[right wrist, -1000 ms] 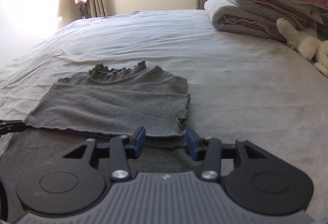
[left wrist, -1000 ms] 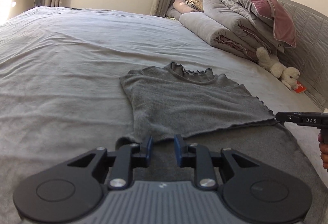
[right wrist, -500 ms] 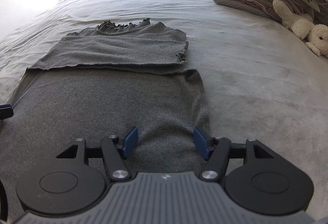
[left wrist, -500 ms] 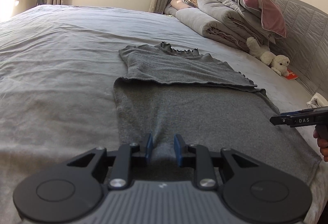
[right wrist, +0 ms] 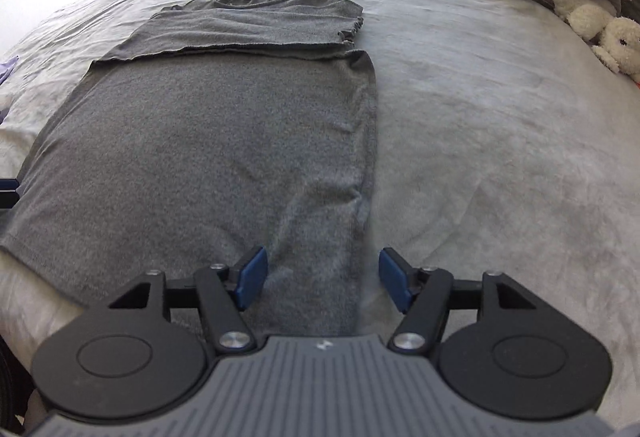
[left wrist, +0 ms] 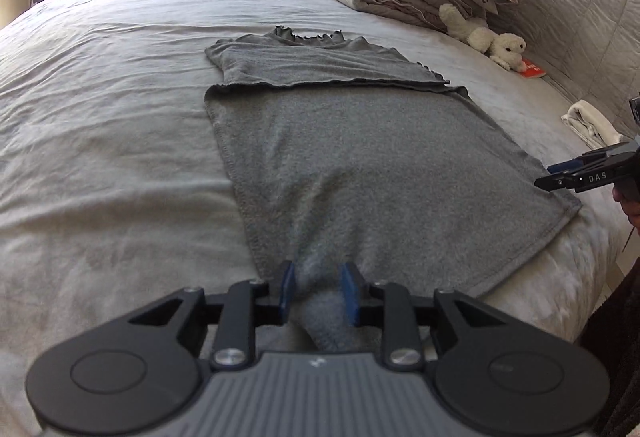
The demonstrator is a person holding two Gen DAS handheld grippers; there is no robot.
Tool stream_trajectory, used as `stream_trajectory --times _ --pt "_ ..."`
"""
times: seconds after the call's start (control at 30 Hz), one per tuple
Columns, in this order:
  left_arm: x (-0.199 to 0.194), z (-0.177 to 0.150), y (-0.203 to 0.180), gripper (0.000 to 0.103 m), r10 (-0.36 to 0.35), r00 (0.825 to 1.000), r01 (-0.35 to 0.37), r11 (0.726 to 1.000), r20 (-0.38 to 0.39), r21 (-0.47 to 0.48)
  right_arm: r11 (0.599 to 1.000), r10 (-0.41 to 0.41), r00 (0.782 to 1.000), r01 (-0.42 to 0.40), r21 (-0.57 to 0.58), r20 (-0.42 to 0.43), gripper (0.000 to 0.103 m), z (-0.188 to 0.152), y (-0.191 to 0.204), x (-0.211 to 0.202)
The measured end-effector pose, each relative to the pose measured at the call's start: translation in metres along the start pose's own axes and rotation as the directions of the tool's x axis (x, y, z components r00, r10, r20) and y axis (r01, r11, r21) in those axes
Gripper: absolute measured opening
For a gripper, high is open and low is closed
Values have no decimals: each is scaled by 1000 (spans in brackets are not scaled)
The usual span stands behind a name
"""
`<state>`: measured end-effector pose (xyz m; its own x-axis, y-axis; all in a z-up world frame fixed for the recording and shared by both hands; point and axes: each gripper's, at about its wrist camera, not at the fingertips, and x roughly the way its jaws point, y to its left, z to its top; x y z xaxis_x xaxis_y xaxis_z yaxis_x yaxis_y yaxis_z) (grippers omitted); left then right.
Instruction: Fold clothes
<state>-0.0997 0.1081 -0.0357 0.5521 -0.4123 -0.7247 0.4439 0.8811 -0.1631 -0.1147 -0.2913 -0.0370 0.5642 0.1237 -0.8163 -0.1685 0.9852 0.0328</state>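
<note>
On the grey bed (left wrist: pixel 100 109), a grey dress (left wrist: pixel 360 165) is laid flat, its ruffled top part folded down over the skirt – the hem lies at the near edge. A bunched fold of that hem is clamped between the pads of the left gripper (left wrist: pixel 318 293). The right gripper (right wrist: pixel 322 279) is held with its jaws apart over the hem's other corner – they have just been opening, and nothing is pinched by them
</note>
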Motion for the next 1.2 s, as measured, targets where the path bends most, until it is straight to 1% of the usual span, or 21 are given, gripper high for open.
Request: stream_trajectory --times 0.17,0.27,0.37,0.5,0.67,0.73,0.83,0.9,0.97,1.0,1.03,1.07,1.1,1.13,1.17,1.2 --pt "-11 -7 -4 28 18 998 -17 1000 -55 9 999 29 999 -29 31 -29 66 -14 -9 -14" --pt "-15 -10 -3 28 14 996 -14 1000 -83 1 998 47 998 -45 54 -43 66 -20 -14 -21" --pt "-19 -12 2 28 -8 995 3 999 -97 -49 997 52 997 -49 57 -48 66 -24 -15 -26" --pt "-22 -14 8 30 -49 992 35 991 -112 -127 993 80 995 -75 91 -58 66 -30 -20 -31" --pt "-24 -16 15 30 -110 987 83 974 -121 -210 970 152 988 -143 195 -29 65 -36 -35 -35" --pt "-23 -17 18 30 -136 984 104 964 -117 -245 956 174 985 -165 242 -16 63 -36 -42 -36" --pt "-22 -19 22 30 -170 980 133 947 -106 -291 943 191 982 -181 280 -10 56 -38 -48 -36" --pt "-21 -20 24 30 -187 977 147 939 -103 -311 937 207 978 -196 290 -9 49 -38 -50 -36" --pt "-21 -19 24 29 -200 974 159 936 -104 -315 931 226 974 -212 297 -12 44 -37 -51 -34" --pt "-20 -19 24 29 -202 974 161 936 -106 -312 928 236 972 -221 300 -14 38 -37 -51 -34" --pt "-20 -19 24 28 -203 973 161 937 -108 -311 925 246 969 -230 303 -16 34 -36 -51 -33" --pt "-19 -19 24 21 -204 973 161 937 -110 -310 922 256 967 -238 306 -17 26 -36 -52 -32" --pt "-19 -19 24 12 -205 972 161 936 -111 -313 917 266 964 -248 314 -17 17 -35 -53 -31" --pt "-19 -19 25 11 -209 972 164 933 -110 -321 910 276 961 -257 325 -12 13 -35 -54 -30" --pt "-19 -19 26 10 -216 970 170 928 -107 -330 902 286 958 -267 340 -4 10 -34 -55 -30" --pt "-19 -19 28 9 -221 970 175 924 -100 -338 894 291 957 -274 354 6 10 -33 -57 -31"
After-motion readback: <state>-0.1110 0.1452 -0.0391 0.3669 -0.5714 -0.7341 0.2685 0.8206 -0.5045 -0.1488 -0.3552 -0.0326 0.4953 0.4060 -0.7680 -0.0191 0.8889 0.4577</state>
